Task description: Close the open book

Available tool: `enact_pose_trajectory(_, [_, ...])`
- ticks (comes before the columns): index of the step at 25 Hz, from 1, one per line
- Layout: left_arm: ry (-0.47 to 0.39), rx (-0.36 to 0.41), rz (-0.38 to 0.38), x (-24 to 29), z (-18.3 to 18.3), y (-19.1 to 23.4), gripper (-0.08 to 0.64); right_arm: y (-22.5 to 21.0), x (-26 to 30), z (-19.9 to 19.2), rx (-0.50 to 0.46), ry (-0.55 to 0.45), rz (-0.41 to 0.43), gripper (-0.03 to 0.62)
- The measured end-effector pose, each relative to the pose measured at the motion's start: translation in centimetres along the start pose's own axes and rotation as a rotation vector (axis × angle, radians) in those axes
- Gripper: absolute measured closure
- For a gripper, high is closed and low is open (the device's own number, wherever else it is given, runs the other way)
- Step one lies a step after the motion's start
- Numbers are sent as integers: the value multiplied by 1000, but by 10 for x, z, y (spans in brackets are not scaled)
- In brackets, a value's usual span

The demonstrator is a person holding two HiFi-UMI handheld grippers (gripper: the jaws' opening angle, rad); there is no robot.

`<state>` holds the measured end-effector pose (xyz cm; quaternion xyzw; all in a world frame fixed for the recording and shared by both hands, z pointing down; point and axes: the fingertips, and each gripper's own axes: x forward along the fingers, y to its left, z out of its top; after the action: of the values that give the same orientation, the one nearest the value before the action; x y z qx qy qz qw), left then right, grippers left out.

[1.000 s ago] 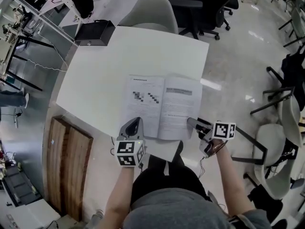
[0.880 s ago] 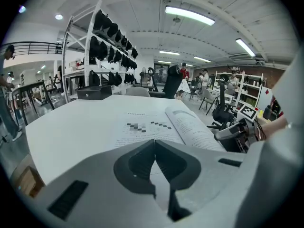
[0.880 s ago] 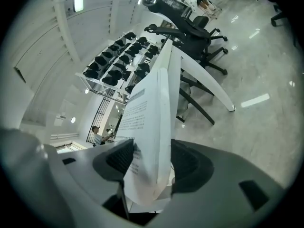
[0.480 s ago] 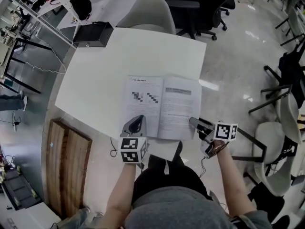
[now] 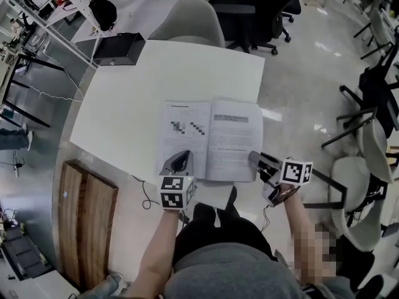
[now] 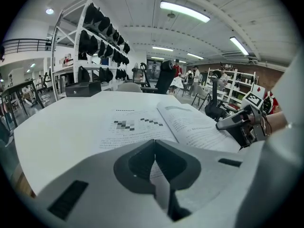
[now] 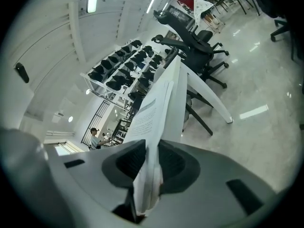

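Note:
The open book (image 5: 209, 139) lies flat on the white table (image 5: 124, 104), near its front edge. My left gripper (image 5: 181, 161) is shut, its tips resting over the lower edge of the left page (image 6: 128, 127). My right gripper (image 5: 254, 159) is at the book's lower right corner. Its jaws are closing, and the edges of the right-hand pages (image 7: 159, 108) stand between them, pinched by the right gripper (image 7: 148, 160). In the left gripper view, the left gripper (image 6: 154, 144) points across the book and the right gripper (image 6: 223, 125) shows at the book's right edge.
A black box (image 5: 118, 48) sits at the table's far left corner. A grey chair (image 5: 190, 20) and a black office chair (image 5: 249, 11) stand behind the table. A wooden board (image 5: 84, 223) lies on the floor to the left, and more chairs (image 5: 368, 167) stand to the right.
Both grippers stay at the book's near edge. The left gripper has shifted slightly towards me; the book lies where it was.

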<state>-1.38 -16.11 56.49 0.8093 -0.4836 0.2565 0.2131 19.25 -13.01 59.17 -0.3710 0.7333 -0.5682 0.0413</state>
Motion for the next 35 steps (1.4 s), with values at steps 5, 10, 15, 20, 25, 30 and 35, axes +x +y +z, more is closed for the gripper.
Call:
enact_pose_trajectory(5, [28,1,-6,3,-4,1,553,16,-3,5,17,-35,28,526])
enact_pose_trajectory(10, [50,5,-9,3,-7,4,554,35,-6,14,23,-67,69,548])
enact_pose_trajectory(15, [48,5,-21,3,-9,4,552,46,-6,16,-12,-77,65,555])
enact_pose_trajectory(20, [45,7,-31,1,-10,6,552,62,-6,20,-67,-73,48,560])
enact_pose_trajectory(25, [40,0,-33,-3,-13,11,552,86,-1,23,-120,-70,76,563])
enact_pose_trajectory(30, [34,-5,-28,-7,-12,20,553,110,12,22,-132,-65,113,563])
enact_pose_trajectory(35, [38,-14,-15,-12,-15,32,552,130,31,19,-162,-50,137,565])
